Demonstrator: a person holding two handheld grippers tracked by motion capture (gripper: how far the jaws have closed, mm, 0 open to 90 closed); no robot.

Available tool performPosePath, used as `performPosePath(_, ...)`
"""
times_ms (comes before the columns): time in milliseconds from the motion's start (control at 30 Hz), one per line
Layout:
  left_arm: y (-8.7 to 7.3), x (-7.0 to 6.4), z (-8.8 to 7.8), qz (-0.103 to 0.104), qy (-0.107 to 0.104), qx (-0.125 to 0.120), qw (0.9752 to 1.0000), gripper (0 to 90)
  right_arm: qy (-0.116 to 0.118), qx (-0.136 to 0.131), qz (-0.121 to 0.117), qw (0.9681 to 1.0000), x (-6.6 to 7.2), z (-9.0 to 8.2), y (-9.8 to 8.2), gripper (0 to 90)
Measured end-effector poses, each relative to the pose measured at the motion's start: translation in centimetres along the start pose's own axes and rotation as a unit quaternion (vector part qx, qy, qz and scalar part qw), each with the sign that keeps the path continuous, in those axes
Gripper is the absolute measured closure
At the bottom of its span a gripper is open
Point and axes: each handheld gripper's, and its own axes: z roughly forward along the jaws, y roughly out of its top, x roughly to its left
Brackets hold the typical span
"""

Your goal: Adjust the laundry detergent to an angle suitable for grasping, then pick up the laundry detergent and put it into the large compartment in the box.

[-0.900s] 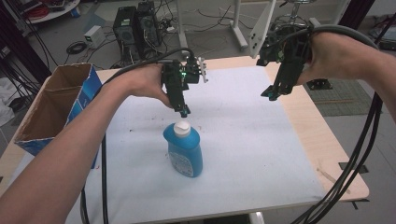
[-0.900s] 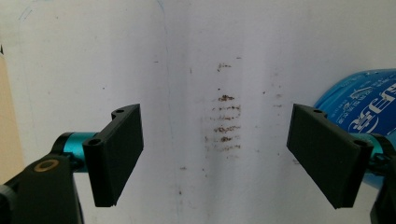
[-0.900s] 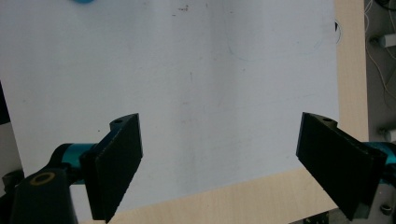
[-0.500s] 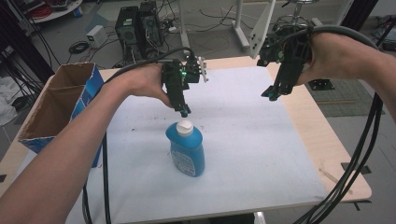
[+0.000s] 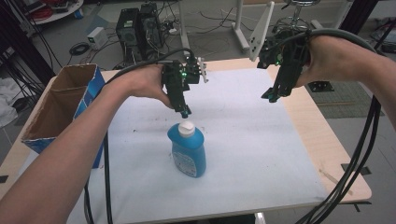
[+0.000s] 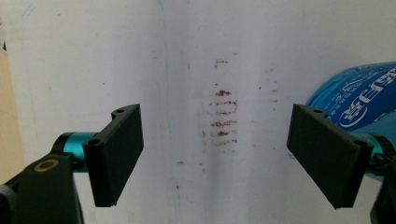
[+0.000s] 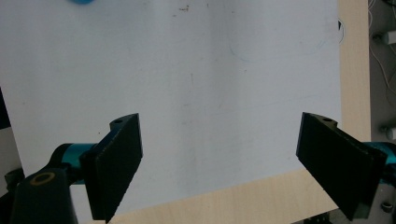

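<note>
both tongs gape, holding nothing. left tongs (image 5: 185, 112) hover just above the upright blue bottle (image 5: 187, 150); a careless descent could topple it on the worktop (image 5: 261, 154).

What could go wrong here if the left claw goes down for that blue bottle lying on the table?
1. The left claw hangs open just beyond the white cap of the blue bottle; in the left gripper view the bottle sits off to one side of the jaws, so a straight descent could miss or clip it.
2. The bottle lies on its side on the white mat, so a nudge might roll or slide it.
</note>
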Motion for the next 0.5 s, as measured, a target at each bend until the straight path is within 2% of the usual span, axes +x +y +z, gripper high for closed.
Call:
performPosePath(267, -0.10, -0.01, -0.25, -0.002, -0.001, -0.004, 1.0000, 18.8, -0.002, -0.005, -0.002, 1.0000, 0.13, -0.10, 0.13, 13.7)
performPosePath(500, -0.37, 0.08, -0.14, -0.002, 0.001, 0.002, 1.0000, 18.7, -0.006, -0.005, 0.000, 1.0000, 0.15, -0.17, 0.01, 13.7)
